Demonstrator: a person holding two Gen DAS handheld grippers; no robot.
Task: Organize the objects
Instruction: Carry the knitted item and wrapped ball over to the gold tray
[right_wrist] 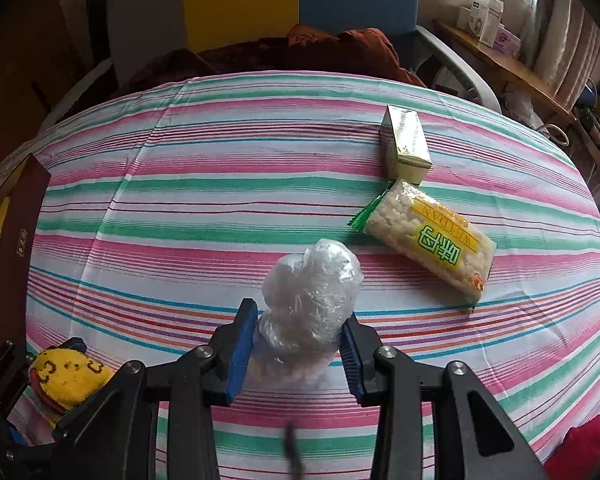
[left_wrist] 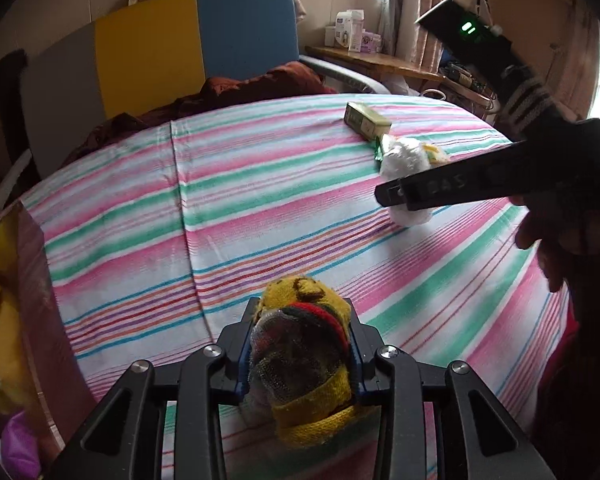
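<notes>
My left gripper (left_wrist: 302,344) is shut on a yellow knitted roll (left_wrist: 300,364) with red and dark bands, held just above the striped sheet (left_wrist: 260,208). The same roll (right_wrist: 70,376) and the left gripper (right_wrist: 48,392) show at the lower left of the right wrist view. My right gripper (right_wrist: 300,340) is shut on a crumpled clear plastic bag (right_wrist: 312,288), its blue pads pressing both sides. In the left wrist view the right gripper (left_wrist: 388,196) comes in from the right with the white bag (left_wrist: 404,156) partly hidden behind it.
A snack packet with green print (right_wrist: 428,240) and a small pale box (right_wrist: 406,144) lie on the sheet at the right. A dark red carton wall (right_wrist: 18,248) stands at the left edge, with soft things inside. A brown blanket (right_wrist: 340,52) and a coloured headboard are behind.
</notes>
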